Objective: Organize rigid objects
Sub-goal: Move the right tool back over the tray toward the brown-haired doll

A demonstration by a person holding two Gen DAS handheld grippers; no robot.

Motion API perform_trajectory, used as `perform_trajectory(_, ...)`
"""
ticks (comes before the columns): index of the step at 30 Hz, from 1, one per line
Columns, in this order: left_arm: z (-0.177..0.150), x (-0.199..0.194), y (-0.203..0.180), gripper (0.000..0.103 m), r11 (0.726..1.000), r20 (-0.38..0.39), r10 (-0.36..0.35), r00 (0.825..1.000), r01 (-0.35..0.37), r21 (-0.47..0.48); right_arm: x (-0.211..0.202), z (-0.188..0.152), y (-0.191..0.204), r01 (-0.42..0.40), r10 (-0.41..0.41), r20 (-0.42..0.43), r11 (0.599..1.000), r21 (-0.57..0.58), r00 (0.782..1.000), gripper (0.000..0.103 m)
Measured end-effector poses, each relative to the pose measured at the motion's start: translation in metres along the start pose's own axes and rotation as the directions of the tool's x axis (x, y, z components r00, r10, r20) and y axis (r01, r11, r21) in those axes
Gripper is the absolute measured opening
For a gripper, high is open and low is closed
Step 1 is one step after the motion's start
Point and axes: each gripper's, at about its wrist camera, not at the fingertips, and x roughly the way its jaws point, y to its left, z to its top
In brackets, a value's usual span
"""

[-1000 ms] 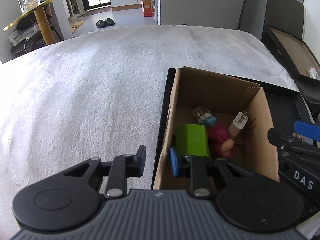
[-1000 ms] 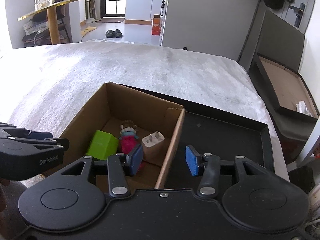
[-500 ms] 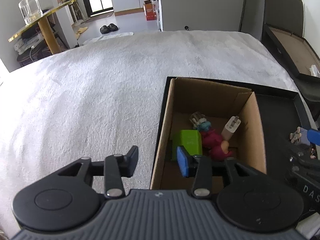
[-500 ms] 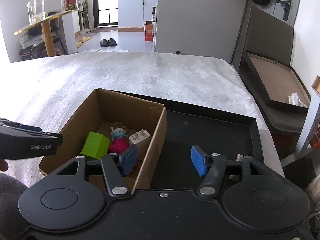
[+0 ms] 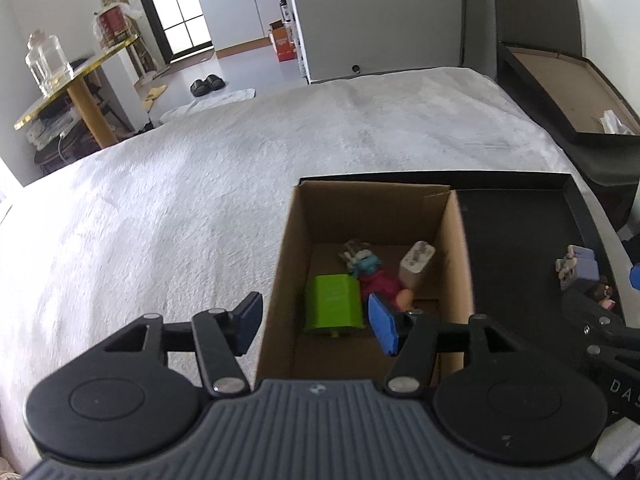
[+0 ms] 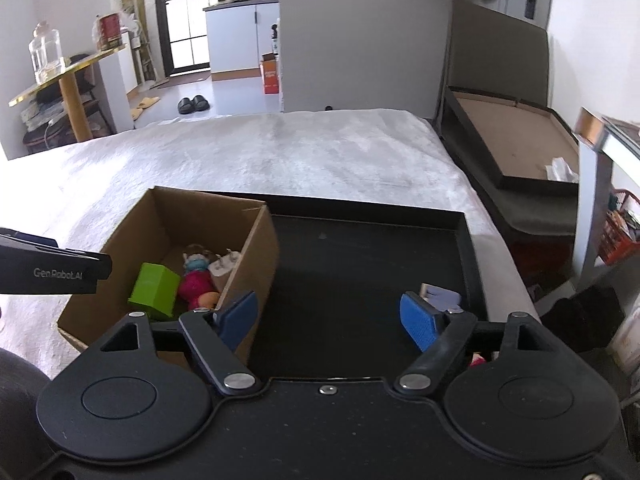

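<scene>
Both grippers have just been opening, and nothing is between their jaws. The left gripper [image 5: 314, 322] has pulled back over the near-left edge of the cardboard box [image 5: 280, 280]. The right gripper [image 6: 328, 318] has moved over the black tray [image 6: 360, 264]. The box holds a green block [image 5: 334, 304], a doll [image 5: 378, 280] and a white plug [image 5: 416, 262]. A small grey toy [image 6: 442, 294] waits near the tray's right edge, likely next.

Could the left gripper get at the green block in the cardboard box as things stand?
Probably yes. The left gripper has just been opening, nothing is between its jaws, and it hangs over the near left wall of the open-topped cardboard box. The green block lies just ahead, uncovered, though the doll crowds one side.
</scene>
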Motion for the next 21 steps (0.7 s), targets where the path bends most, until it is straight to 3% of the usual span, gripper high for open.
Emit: perform_trajectory(21,0.004,0.008,-0.075,0.062,0.995,-0.008,0.003,1.000,-0.003,0.096,0.017,-0.026,-0.079,0.032,-0.030,-0.030,0.994,0.101,0.999,0.076)
